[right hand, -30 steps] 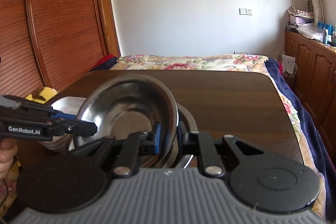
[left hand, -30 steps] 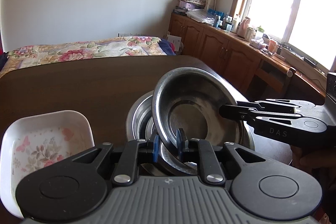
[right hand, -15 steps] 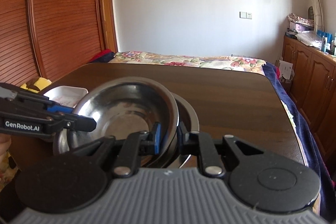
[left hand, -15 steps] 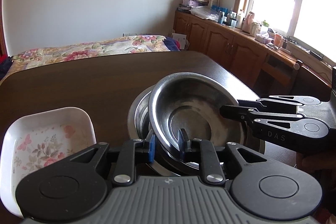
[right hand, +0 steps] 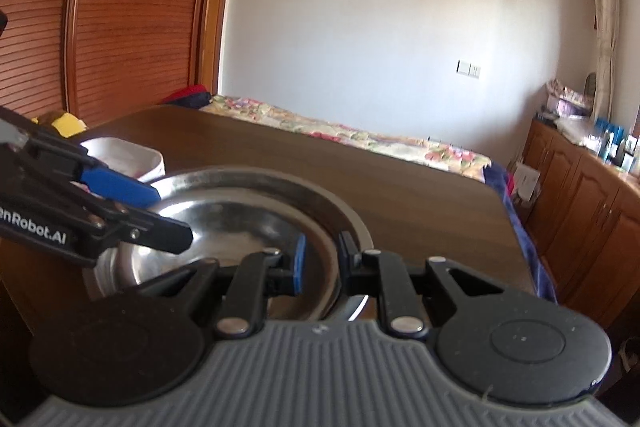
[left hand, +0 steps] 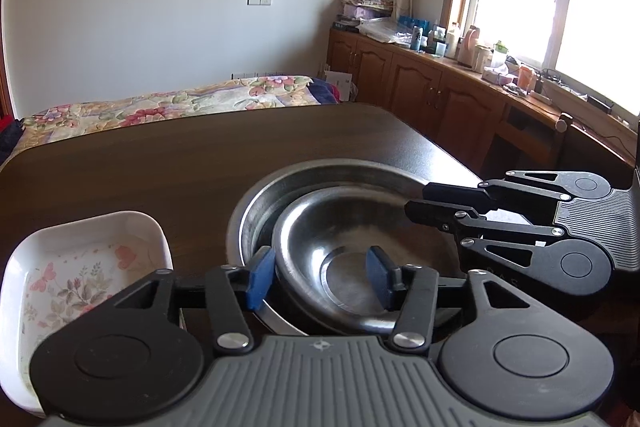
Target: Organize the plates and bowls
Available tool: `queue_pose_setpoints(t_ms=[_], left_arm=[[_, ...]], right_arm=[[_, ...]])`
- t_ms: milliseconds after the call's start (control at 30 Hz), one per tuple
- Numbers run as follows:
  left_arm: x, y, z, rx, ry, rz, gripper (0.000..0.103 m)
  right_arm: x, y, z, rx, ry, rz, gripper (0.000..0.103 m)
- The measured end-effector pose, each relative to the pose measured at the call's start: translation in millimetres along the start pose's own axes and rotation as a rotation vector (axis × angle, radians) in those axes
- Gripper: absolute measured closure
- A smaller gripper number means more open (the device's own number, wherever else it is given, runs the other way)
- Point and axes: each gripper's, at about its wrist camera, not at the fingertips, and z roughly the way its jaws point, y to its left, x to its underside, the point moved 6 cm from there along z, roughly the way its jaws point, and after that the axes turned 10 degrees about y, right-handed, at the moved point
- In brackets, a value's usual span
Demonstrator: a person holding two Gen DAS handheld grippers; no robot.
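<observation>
You've lowered the small bowl (left hand: 352,251) from its tilt; it now sits nested flat inside the big bowl (left hand: 256,211) on the table (left hand: 160,171). Your left gripper (left hand: 320,277) is wide open, pads either side of the small bowl's near rim, gripping nothing. Your right gripper (right hand: 320,259) is parted too, straddling the opposite rim, not clamped. White dish (left hand: 80,267) sits just left of the bowls.

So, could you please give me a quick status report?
Left claw open, astride small steel bowl rim. Right claw open, opposite rim. Bowl nested in larger steel bowl. White dish alongside, clear.
</observation>
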Motion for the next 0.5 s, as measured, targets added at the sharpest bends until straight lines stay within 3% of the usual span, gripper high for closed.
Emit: queue_pose_setpoints(t_ms=[133,200,267,333,367,400,500], left_arm=[[-1.6,-0.5,-13.9,-0.009,-0.055,0.009,0.035],[-3.1,-0.9,-22.7,-0.025,-0.107,0.014,0.024],[-2.4,-0.3,-30.1,-0.043,-0.165,0.009,0.021],[0.6,2.0,-34.8,-0.058,-0.216,-0.005,0.019],[2.3,2.7,-35.8,-0.059,-0.234,-0.012,0.017],[3.8,3.1,-35.8,-0.061,-0.25,-0.019,0.016],[10.9,6.0,-31.7,-0.066,-0.276,-0.028,0.016]], right_arm=[[-3.0,-5.6,-6.8,-0.002,-0.047,0.03,0.083],[-3.1,-8.4,-9.6,0.011,-0.077,0.049,0.081],[-2.6,-10.8,-11.0,0.023,-0.101,0.065,0.08],[-0.2,-12.3,-11.2,0.037,-0.122,0.076,0.069],[1.9,-13.0,-11.2,0.043,-0.13,0.085,0.058],[4.5,-13.6,-11.4,0.049,-0.137,0.098,0.053],[11.6,-16.3,-8.4,0.035,-0.142,0.14,0.052]])
